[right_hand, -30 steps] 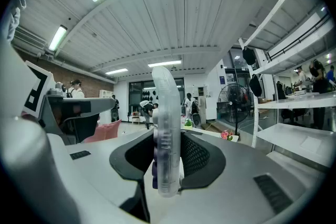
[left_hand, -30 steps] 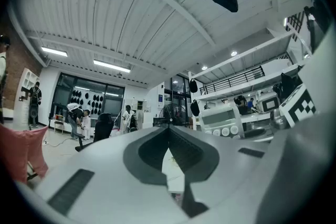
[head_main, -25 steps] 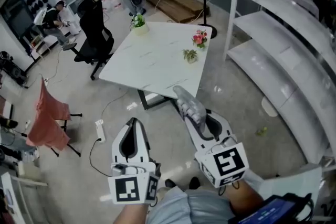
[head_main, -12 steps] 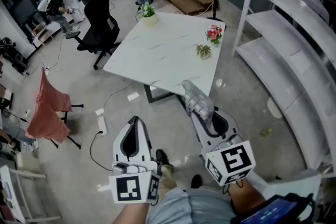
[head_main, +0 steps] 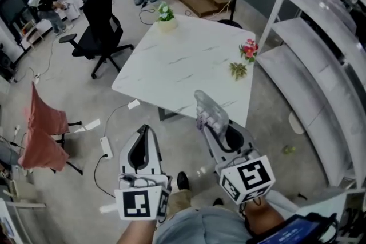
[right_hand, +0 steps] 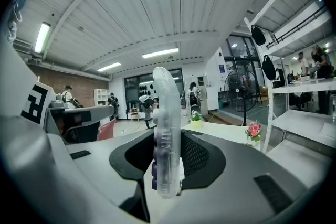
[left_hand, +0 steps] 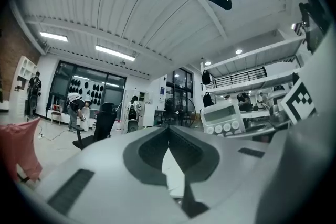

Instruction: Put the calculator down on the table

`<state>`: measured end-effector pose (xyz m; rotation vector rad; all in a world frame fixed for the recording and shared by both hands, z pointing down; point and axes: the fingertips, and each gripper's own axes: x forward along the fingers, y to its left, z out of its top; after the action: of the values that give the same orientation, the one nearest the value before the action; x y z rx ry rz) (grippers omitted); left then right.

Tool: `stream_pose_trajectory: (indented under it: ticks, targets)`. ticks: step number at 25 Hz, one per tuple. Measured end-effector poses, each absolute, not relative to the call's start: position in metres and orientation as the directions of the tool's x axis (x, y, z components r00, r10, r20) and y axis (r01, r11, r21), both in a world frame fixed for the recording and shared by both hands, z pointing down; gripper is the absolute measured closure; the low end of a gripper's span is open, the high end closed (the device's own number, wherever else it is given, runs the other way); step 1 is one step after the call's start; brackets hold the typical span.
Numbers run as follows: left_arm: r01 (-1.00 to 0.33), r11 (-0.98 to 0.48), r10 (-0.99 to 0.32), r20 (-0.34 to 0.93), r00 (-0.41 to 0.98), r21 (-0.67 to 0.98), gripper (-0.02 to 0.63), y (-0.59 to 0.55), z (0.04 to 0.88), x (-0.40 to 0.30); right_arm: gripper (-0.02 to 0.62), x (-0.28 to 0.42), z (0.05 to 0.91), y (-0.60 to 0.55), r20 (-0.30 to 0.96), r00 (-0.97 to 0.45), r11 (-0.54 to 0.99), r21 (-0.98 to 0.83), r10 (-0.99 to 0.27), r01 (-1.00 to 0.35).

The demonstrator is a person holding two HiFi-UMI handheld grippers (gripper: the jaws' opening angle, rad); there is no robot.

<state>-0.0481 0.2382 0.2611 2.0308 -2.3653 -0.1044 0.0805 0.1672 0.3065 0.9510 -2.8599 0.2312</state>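
Observation:
In the head view my right gripper (head_main: 214, 124) is shut on a clear, pale calculator (head_main: 208, 110), held on edge with its top pointing ahead. The calculator's far end overlaps the near edge of the white marble table (head_main: 183, 66). In the right gripper view the calculator (right_hand: 166, 128) stands upright between the pads, purple keys facing left, with the table (right_hand: 231, 131) beyond it. My left gripper (head_main: 143, 130) hangs over the floor to the left, shut and empty. The left gripper view shows its closed jaws (left_hand: 168, 136) and the calculator (left_hand: 223, 117) off to the right.
On the table stand a white potted plant (head_main: 166, 13), pink flowers (head_main: 248, 50) and a small green plant (head_main: 237, 70). A black office chair (head_main: 97, 26) is at its left, white shelving (head_main: 320, 66) at the right, a red chair (head_main: 43, 128) and power strip (head_main: 106, 146) on the floor.
Both grippers have travelled forward towards the table, whose near edge now lies under the calculator's tip. The grip on the calculator is unchanged and the left gripper stays shut.

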Motion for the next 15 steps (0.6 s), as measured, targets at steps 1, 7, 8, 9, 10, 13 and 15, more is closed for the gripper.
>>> stream_pose_trajectory:
  ticks: [1, 7, 8, 9, 10, 13, 15]
  targets:
    - [-0.988, 0.144, -0.989, -0.031, -0.146, 0.061, 0.598, 0.232, 0.257, -0.06, 0.449, 0.07, 0.304, 0.162, 0.157, -0.792, 0.787, -0.107, -0.59, -0.608]
    - [-0.994, 0.099, -0.993, -0.061, -0.102, 0.044, 0.598, 0.197, 0.238, -0.111, 0.449, 0.026, 0.284, 0.133, 0.121, -0.761, 0.758, -0.077, -0.638, -0.648]
    - [-0.995, 0.088, -0.994, -0.063, -0.09, 0.043, 0.598, 0.191, 0.238, -0.115, 0.449, 0.023, 0.283, 0.129, 0.119, -0.753, 0.751, -0.074, -0.647, -0.657]
    - [-0.996, 0.075, -0.995, -0.068, -0.078, 0.045, 0.598, 0.185, 0.238, -0.118, 0.449, 0.02, 0.283, 0.124, 0.119, -0.745, 0.743, -0.072, -0.656, -0.665]
    - [-0.997, 0.062, -0.995, -0.074, -0.065, 0.048, 0.598, 0.179, 0.238, -0.121, 0.449, 0.018, 0.284, 0.119, 0.121, -0.738, 0.736, -0.071, -0.664, -0.674]
    - [-0.998, 0.038, -0.998, -0.055, -0.041, 0.05, 0.598, 0.162, 0.249, -0.127, 0.449, 0.013, 0.289, 0.104, 0.133, -0.717, 0.715, -0.073, -0.684, -0.695]
    - [-0.999, 0.02, -0.999, -0.041, -0.022, 0.049, 0.598, 0.151, 0.255, -0.13, 0.449, 0.01, 0.294, 0.094, 0.145, -0.705, 0.703, -0.078, -0.694, -0.707]
